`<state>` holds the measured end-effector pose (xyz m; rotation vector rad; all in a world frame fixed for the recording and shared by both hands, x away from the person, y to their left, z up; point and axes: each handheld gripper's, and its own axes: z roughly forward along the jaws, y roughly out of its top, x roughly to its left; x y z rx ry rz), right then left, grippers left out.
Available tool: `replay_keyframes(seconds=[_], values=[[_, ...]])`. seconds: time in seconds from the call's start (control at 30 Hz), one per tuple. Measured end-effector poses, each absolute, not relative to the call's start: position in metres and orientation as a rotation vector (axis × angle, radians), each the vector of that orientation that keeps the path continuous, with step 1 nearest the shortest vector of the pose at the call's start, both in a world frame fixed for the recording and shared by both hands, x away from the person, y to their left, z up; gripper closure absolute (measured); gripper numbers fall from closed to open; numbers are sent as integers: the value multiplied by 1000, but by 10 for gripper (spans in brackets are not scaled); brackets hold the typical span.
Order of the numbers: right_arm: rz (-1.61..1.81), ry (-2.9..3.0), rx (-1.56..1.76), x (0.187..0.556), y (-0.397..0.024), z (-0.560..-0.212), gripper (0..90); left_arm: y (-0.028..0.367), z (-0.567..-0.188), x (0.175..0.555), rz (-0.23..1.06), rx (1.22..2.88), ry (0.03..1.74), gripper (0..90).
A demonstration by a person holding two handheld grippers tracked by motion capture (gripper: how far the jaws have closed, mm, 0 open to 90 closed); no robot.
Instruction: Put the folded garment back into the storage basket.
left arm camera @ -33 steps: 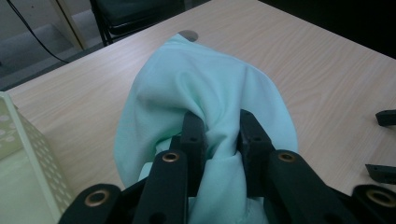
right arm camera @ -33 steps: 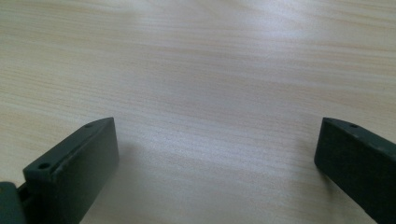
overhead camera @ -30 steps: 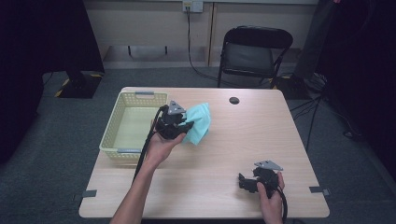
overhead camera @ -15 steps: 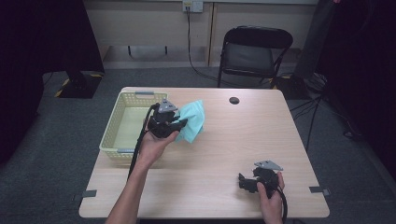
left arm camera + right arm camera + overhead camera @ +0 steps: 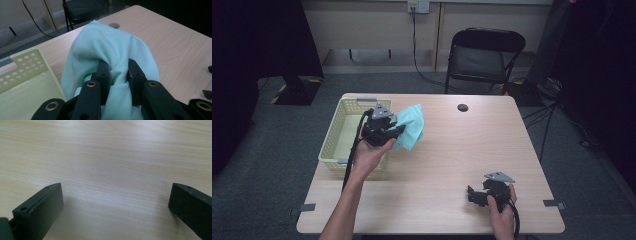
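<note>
Dim room, grey floor, wooden table with a black folding chair behind it. Far left on the table sits a pale yellow perforated basket, looks empty as far as visible. Just right of it the left gripper is held up off the table, jaws pinched tight on a bunched fold of the mint-green cloth; left gripper view shows fabric squeezed between the two black jaws, rest draping over them. Cloth hangs in the air beside the basket's right rim, not over it yet. Small dark disc lies further right near the back edge. Right gripper rests low near the front edge, jaws spread wide, nothing between them. Judged progress: pickup done, cloth lifted; left is carrying it over the basket and releasing
</note>
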<state>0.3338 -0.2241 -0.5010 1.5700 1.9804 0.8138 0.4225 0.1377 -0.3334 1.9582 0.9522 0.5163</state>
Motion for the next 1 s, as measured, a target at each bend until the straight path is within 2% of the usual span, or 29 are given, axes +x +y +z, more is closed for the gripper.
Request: replay_keyframes(seconds=[0.4,1.0], values=[[814,1980,1570,334,-224,-501,0,155,-320,418,558,1926,966,759],[814,1980,1570,334,-224,-501,0,192,-326,415,587,1901,1037,759]])
